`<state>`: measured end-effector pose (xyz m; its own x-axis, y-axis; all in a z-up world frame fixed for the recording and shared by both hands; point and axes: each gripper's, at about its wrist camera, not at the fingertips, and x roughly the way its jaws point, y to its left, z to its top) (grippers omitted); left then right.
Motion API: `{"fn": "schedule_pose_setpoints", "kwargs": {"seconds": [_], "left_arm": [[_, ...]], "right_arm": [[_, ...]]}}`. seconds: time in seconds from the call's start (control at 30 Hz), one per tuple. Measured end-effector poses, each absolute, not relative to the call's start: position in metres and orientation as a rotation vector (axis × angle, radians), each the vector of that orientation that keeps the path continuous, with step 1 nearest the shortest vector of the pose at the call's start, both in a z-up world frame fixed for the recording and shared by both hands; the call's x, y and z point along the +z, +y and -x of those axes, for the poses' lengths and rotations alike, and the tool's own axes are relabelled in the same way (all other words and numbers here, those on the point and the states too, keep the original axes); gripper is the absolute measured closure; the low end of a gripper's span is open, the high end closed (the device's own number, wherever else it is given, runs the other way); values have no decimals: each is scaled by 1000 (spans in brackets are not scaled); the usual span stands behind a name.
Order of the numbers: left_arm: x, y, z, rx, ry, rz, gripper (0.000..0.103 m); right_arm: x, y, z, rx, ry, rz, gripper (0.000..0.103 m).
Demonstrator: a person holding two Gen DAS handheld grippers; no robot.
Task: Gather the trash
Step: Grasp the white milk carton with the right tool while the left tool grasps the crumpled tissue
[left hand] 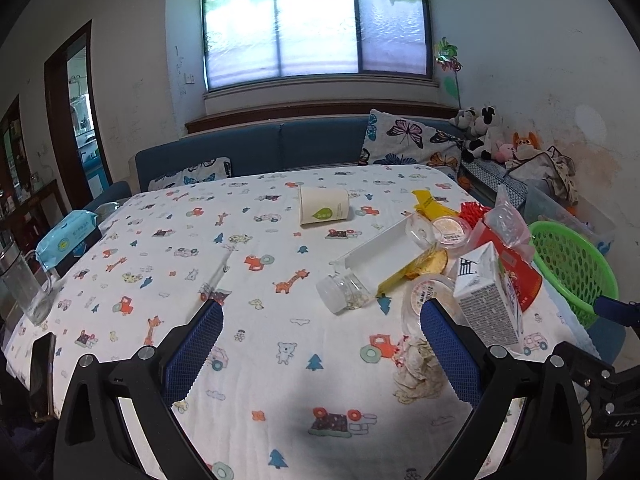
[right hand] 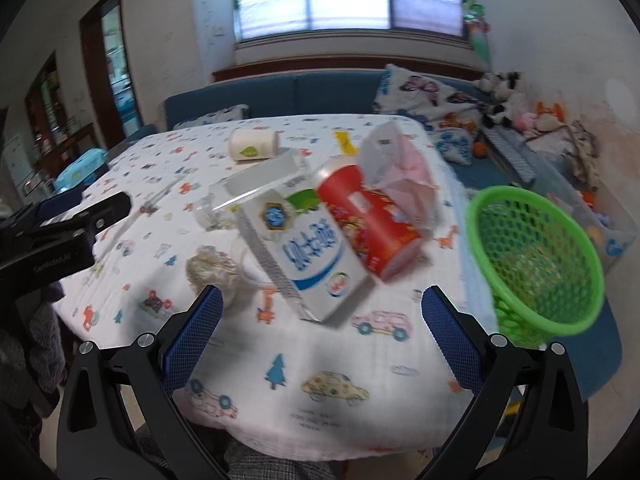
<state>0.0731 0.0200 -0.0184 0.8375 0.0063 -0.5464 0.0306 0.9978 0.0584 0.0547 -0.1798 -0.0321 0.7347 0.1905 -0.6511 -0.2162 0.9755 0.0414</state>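
Trash lies in a heap on the right of the patterned tablecloth (left hand: 248,216): a white milk carton (left hand: 486,294) (right hand: 300,248), a red snack bag (right hand: 368,216), a crumpled tissue (left hand: 416,372) (right hand: 210,268), a clear jar on its side (left hand: 344,290), a long white box (left hand: 380,248), yellow wrappers (left hand: 430,204) and round lidded tubs (left hand: 452,230). A paper cup (left hand: 323,210) (right hand: 254,144) lies tipped over farther back. My left gripper (left hand: 322,348) is open over the cloth, left of the heap. My right gripper (right hand: 322,332) is open just in front of the milk carton.
A green mesh basket (right hand: 536,256) (left hand: 572,264) stands off the table's right edge. A wet-wipes pack (left hand: 66,236), a glass jug (left hand: 24,284) and a phone (left hand: 42,376) sit along the left edge. A blue sofa (left hand: 256,148) with cushions and plush toys lies behind.
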Motion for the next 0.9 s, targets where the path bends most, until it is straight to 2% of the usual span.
{"fn": "schedule_pose_setpoints", "kwargs": {"seconds": [0.53,0.9], "left_arm": [[-38,38,-93,-160,665,-45,7],[-57,13,-81,-363,705,-170,7]], "right_arm": [[-41,-163,-115,520,784,179,13],[-48,-157,-147,651,818,268,17]]}}
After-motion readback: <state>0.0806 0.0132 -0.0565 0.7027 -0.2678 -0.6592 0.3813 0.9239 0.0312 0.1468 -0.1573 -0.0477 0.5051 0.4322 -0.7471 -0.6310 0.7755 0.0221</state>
